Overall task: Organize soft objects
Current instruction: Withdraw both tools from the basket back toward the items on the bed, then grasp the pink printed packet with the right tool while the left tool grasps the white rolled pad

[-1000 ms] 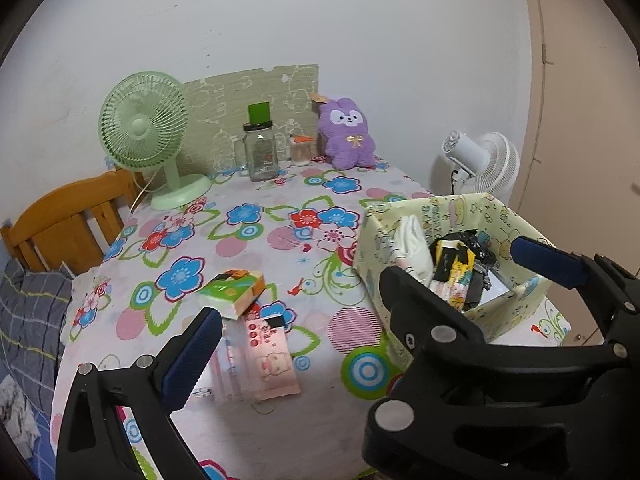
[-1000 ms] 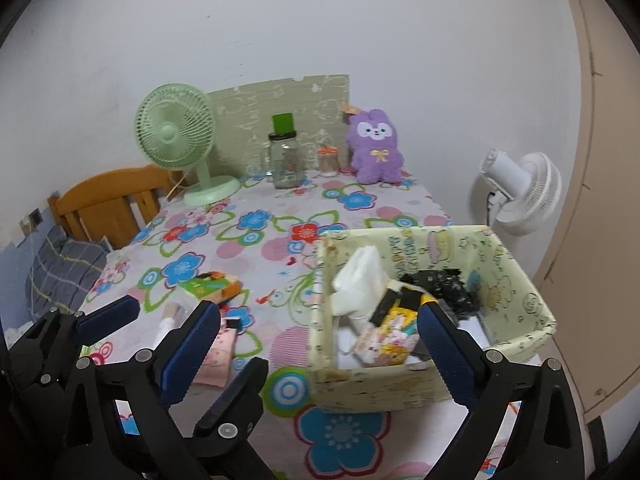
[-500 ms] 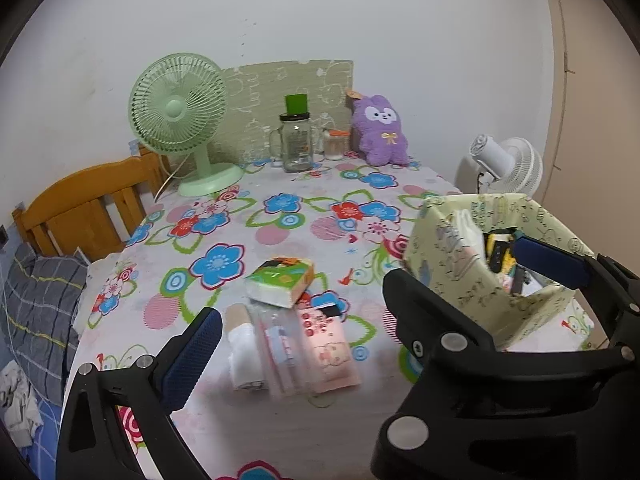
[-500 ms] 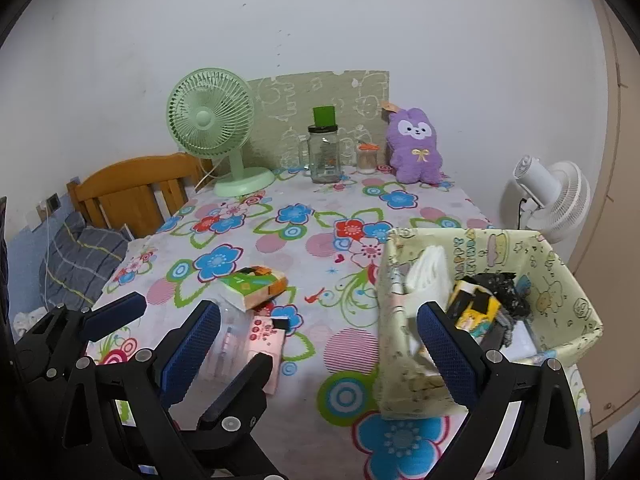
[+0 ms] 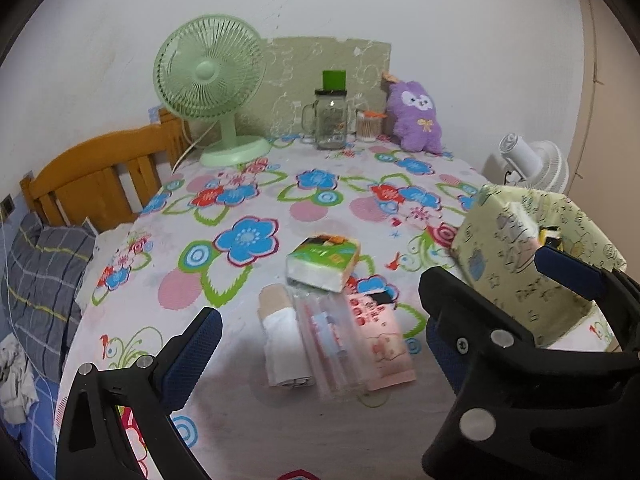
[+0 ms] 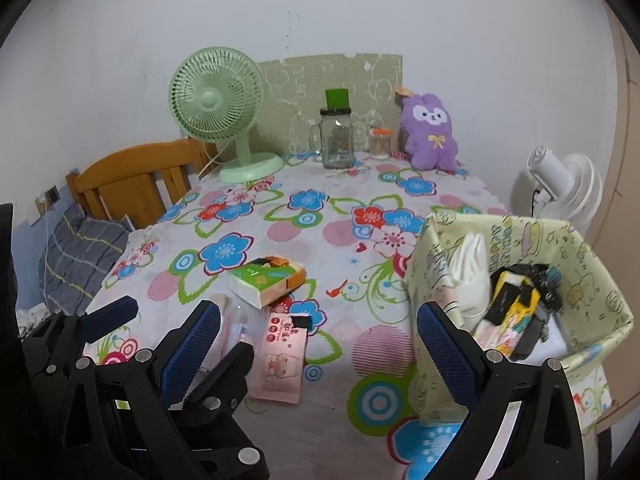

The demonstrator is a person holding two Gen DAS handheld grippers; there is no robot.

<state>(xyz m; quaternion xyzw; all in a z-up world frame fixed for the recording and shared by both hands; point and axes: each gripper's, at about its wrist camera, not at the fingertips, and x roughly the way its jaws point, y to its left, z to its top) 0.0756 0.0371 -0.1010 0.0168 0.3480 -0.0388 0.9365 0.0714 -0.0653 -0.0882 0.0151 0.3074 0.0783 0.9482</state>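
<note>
Both hand-held grippers, left (image 5: pixel 320 344) and right (image 6: pixel 318 340), hang spread wide and empty over the table (image 5: pixel 256 432). The green tissue pack (image 5: pixel 322 263) looks light and squishy, so I'd pinch it across its short sides.

Matt printed cloth tablecloth (image 5: pixel 256 240), glossy plastic tissue pack (image 5: pixel 322 260) — clear glass jar (image 5: pixel 330 122), fuzzy plush toy (image 6: pixel 430 136), varnished wood headboard (image 5: pixel 96 184) — smooth plastic green fan (image 6: pixel 218 108).

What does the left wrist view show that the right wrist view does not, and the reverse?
Only the left wrist view shows the beige-and-white roll and clear sleeve in full. Only the right wrist view looks into the fabric bin, showing a white cloth and yellow-black packet. Both show the green tissue pack, pink wipes pack, green fan, glass jar and purple plush.
</note>
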